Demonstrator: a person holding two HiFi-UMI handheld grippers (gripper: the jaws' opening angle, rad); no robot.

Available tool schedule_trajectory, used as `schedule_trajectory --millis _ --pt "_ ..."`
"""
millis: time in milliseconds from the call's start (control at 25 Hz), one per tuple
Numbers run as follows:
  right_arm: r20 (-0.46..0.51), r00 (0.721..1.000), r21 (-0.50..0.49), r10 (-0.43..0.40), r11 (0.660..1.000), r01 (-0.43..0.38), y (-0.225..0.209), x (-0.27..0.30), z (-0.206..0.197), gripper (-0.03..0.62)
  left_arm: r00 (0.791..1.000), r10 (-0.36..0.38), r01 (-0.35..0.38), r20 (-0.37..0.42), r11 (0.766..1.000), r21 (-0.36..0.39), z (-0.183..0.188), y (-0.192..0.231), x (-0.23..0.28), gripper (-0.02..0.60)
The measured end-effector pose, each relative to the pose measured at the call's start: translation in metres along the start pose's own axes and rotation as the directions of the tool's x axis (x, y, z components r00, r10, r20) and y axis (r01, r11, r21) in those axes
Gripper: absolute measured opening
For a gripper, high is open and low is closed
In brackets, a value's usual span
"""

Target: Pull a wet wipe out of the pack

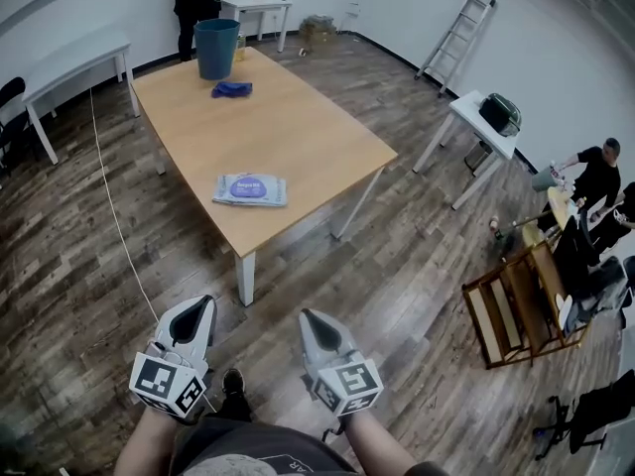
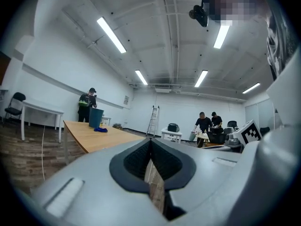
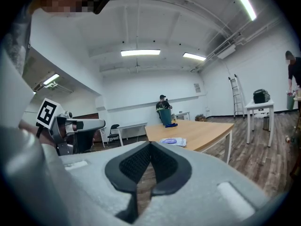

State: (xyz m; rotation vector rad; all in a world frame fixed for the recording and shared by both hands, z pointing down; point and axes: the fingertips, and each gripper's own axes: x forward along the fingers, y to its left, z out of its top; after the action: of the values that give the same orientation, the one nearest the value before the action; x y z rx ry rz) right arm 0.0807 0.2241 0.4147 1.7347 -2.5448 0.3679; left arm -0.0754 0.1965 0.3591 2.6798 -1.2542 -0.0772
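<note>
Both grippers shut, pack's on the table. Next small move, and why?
Probably walk forward to the table: the wipe pack lies near its front edge, well beyond the left gripper and right gripper, both empty and shut over the floor.

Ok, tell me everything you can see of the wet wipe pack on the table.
The flat, white, soft-looking wet wipe pack bears a purple oval label on its top face. It lies flat on the light wooden table, close to the table's near edge and a little askew. No wipe sticks out of it that I can see. Only the table touches it.
</note>
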Motion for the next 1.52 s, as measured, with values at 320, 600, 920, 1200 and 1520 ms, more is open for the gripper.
schedule_trajectory --millis 320,600,920,1200,1520 --pt "-0.044 0.998 0.014 -0.051 0.999 0.052 -0.004 0.054 -0.001 -0.009 1.000 -0.003 0.002 -0.030 0.999 -0.050 -0.010 0.059 0.023 0.018" --pt "-0.062 0.992 0.023 -0.111 0.993 0.113 -0.003 0.089 -0.003 -0.009 0.998 -0.043 0.041 -0.039 0.998 -0.047 -0.006 0.091 0.039 0.018" --pt "-0.058 0.988 0.036 -0.145 0.988 0.148 -0.006 0.119 -0.001 -0.009 0.993 -0.077 0.073 -0.086 0.996 -0.044 -0.014 0.113 0.057 0.018" --pt "-0.064 0.991 0.044 -0.117 0.992 0.120 -0.029 0.144 0.001 -0.009 0.994 -0.066 0.063 -0.087 0.997 -0.037 -0.015 0.113 0.088 0.018" --pt "-0.073 0.995 0.050 -0.068 0.996 0.072 -0.068 0.198 0.015 -0.009 0.994 -0.017 0.013 -0.109 0.999 -0.033 -0.012 0.137 0.146 0.018"
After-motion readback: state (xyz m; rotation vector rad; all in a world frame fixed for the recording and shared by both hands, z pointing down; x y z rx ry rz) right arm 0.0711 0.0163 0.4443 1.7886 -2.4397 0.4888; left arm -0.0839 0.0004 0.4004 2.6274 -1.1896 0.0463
